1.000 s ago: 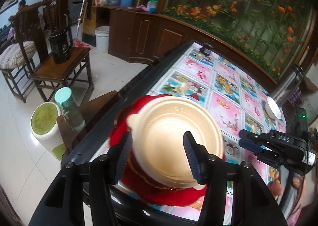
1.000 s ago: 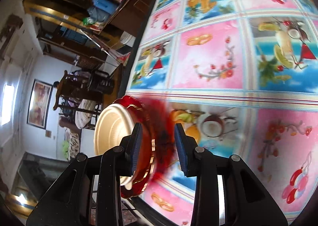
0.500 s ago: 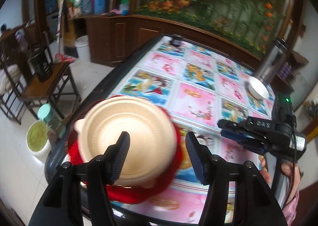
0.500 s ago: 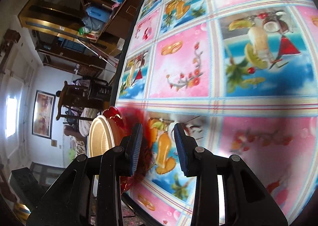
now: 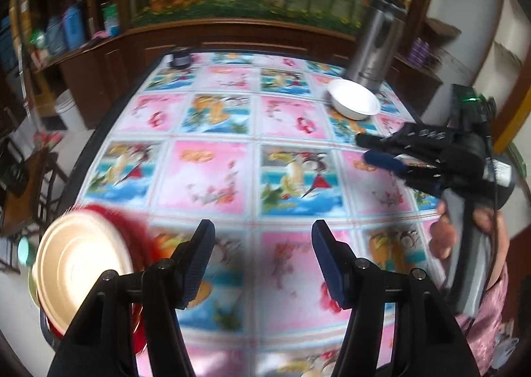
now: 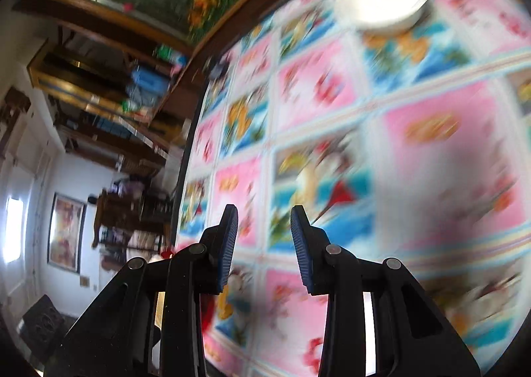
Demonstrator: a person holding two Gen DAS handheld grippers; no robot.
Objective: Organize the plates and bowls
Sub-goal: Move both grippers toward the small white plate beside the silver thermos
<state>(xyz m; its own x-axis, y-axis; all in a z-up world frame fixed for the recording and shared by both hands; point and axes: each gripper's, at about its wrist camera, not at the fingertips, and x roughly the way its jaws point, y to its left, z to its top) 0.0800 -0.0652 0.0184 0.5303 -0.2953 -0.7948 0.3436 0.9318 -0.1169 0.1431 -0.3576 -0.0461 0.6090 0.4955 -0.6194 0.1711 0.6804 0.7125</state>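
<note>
**Both grippers empty above the table, dishes at two opposite ends**

Where the flowered tablecloth (image 5: 232, 178) fills most of both views, it is the largest thing, with pink and blue picture squares all over the table. Behind the table, the left wrist view shows a dark wooden cabinet (image 5: 232, 41) under a flower mural; the right wrist view shows this only at a tilted angle, together with a white room and a framed picture on the wall.

The steel flask (image 5: 378, 41) stands at the far right corner of the table, clear only in the left view. Just in front of it sits the white bowl (image 5: 353, 103); the right view also has it (image 6: 385, 0), blurred, at the upper edge.

The cream bowl (image 5: 79, 270) lies inside the red plate (image 5: 132, 237) at the near left edge of the table. This pair is plain only in the left view; the right view shows just a small red spot beside its left finger.

The left gripper (image 5: 262, 261) is wide apart with only the cloth between its fingers. The right gripper (image 6: 264, 244) stands narrower but apart, also with nothing in it. Only the left view shows it (image 5: 381, 151) from outside, and the person's hand (image 5: 464, 227) on its handle.
</note>
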